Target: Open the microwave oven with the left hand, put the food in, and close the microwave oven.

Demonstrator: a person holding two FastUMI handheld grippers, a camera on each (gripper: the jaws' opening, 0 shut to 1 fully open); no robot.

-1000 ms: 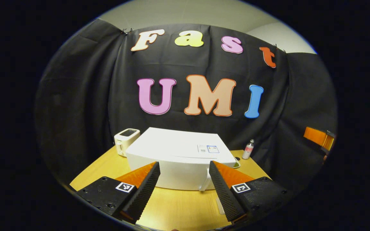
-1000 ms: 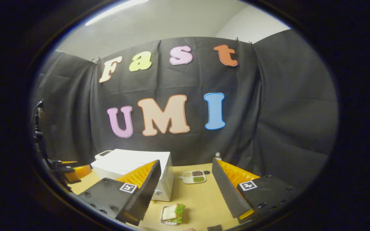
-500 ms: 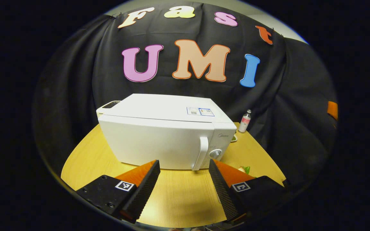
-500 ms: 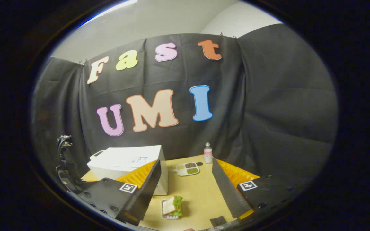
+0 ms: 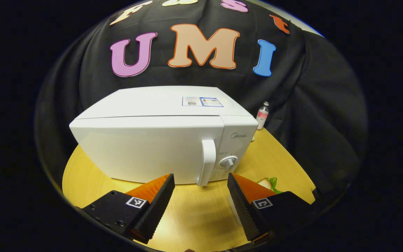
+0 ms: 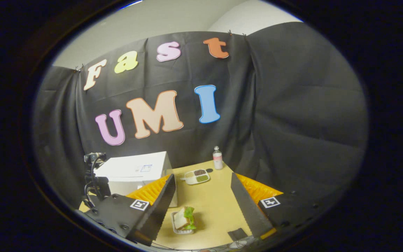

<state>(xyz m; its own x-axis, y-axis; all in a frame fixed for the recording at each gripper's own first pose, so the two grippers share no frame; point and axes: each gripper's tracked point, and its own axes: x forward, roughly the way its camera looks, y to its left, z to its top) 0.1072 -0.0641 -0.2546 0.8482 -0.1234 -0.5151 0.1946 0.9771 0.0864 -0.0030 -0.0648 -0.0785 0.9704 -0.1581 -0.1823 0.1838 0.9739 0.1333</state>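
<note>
Both grippers empty, fingers spread; left gripper (image 5: pixel 200 196) low centre, short of microwave handle (image 5: pixel 207 161) — risk: fingers straddle off-line, slip, shove closed oven back.

Microwave oven (image 5: pixel 159 140): white, box-shaped, standing upright on the wooden table (image 5: pixel 194 217). Door closed, flush with the body. A vertical white handle (image 5: pixel 206 162) runs down the door's right edge; just right of the handle sits a control panel with a round dial (image 5: pixel 228 162). Two small stickers lie on the top panel toward its right rear.

Food: a sandwich (image 6: pixel 184 219) of pale bread with green lettuce showing at its edge, lying in a small shallow tray. It rests on the table in front of the microwave oven and off its dial side, apart from the casing. In the left gripper view only a corner of it (image 5: pixel 269 182) is seen, below and right of the dial.
</note>
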